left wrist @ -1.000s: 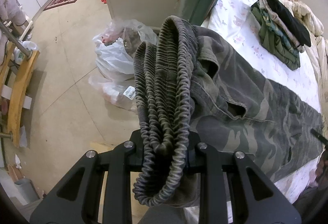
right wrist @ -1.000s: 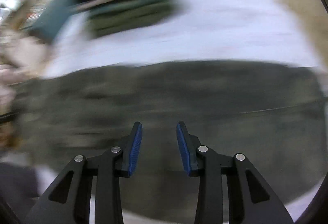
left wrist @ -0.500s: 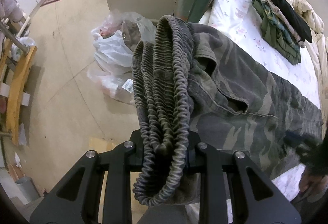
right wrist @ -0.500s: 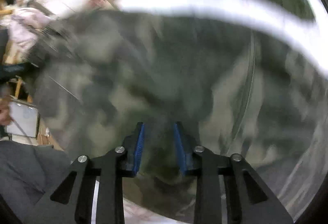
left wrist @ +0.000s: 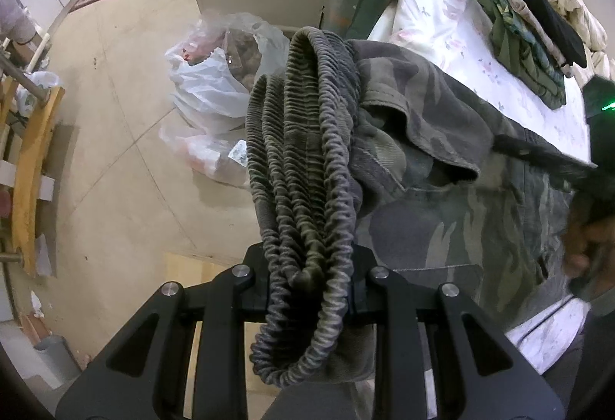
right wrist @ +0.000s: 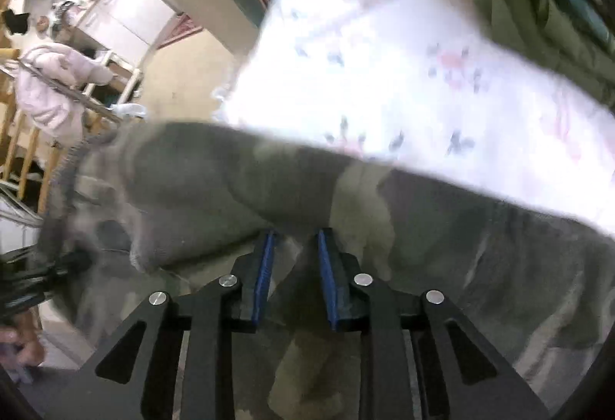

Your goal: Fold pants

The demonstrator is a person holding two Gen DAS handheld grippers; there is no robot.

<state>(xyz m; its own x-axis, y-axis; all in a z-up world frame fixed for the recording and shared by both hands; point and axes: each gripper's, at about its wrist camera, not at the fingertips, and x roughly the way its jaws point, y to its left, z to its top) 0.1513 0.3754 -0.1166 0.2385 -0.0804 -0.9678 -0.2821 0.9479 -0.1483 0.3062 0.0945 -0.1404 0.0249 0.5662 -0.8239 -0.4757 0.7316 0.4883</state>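
While left gripper (left wrist: pixel 307 266) clamps pants (left wrist: pixel 442 158), right gripper (right wrist: pixel 294 266) seemingly pinches.

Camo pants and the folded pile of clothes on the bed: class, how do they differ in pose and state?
The camo pants lie stretched out along the bed's near edge; the folded pile sits compact, farther back.
The pants are held: the left gripper is shut on their elastic waistband, lifted off the bed. Nothing touches the pile.
The pants are one garment; the pile stacks several.
Both rest on the flowered sheet.

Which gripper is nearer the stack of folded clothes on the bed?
Right. The right gripper grips the camo pants mid-bed, near the stack of folded clothes. The left gripper clamps the waistband at the bed's edge, farther off.
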